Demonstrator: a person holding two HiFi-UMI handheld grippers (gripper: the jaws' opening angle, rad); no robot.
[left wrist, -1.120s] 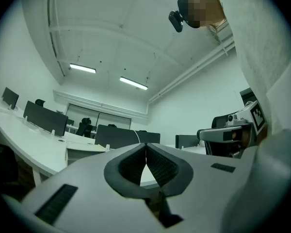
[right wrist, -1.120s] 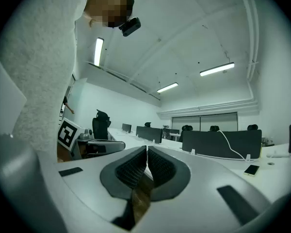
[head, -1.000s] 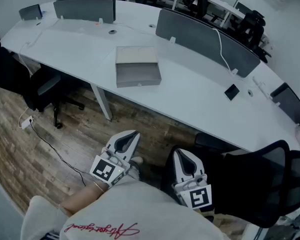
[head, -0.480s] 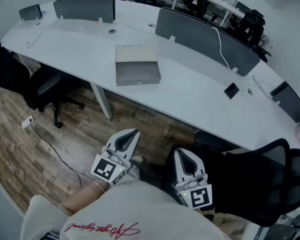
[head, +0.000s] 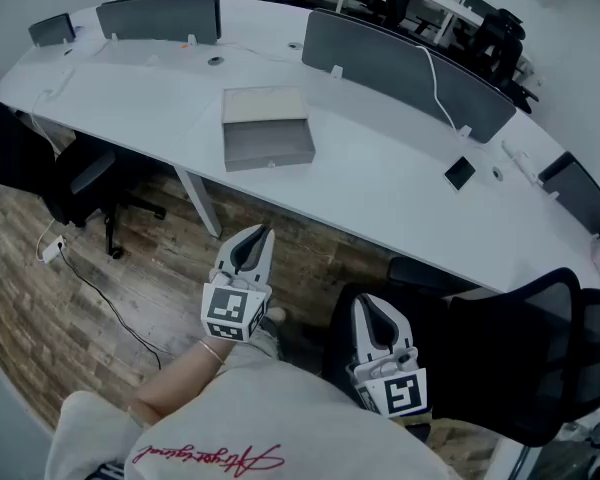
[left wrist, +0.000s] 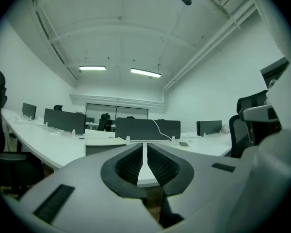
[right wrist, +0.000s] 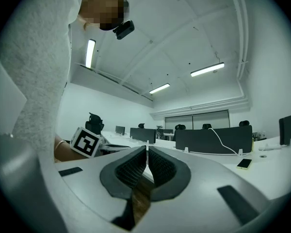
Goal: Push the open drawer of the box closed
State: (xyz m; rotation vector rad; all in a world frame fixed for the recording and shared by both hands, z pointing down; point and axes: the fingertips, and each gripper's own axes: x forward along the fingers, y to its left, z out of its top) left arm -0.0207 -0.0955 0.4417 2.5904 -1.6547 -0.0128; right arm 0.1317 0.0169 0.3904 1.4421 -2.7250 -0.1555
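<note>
The grey left gripper (head: 261, 236), jaws pressed together, is hovering far from the flat grey box (head: 265, 104) — best meeting its open drawer (head: 270, 146) squarely, mid-front.

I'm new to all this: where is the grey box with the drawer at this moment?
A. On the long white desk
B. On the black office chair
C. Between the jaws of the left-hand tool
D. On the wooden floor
A: the head view shows the grey box resting on the white desk, with nothing touching it.
</note>
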